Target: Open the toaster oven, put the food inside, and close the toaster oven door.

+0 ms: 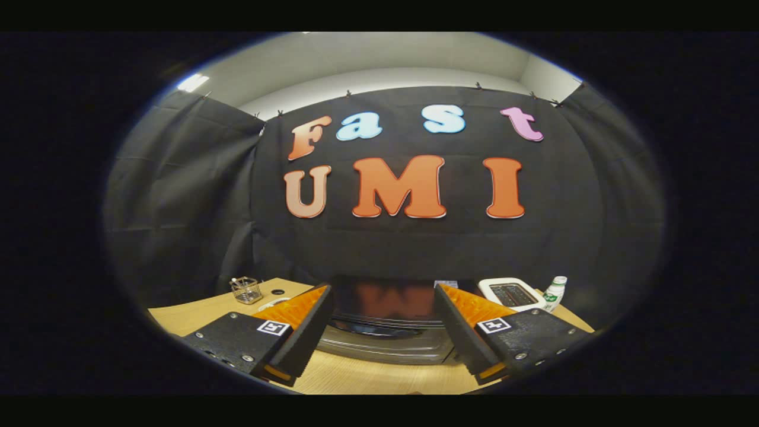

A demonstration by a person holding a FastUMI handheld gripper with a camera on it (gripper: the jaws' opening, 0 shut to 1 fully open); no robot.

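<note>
Gripper [382,341] spread wide above wooden table [367,376] (toaster oven [385,338] just ahead), black cloth wall [178,196] behind.

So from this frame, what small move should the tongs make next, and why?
Probably tip down and ease forward toward the toaster oven. The tongs are open and hold nothing, and the oven sits just beyond their tips on the wooden table with its door apparently shut. The view is aimed high, so the door's handle is hard to make out; lowering should bring it into line for a pull.
</note>
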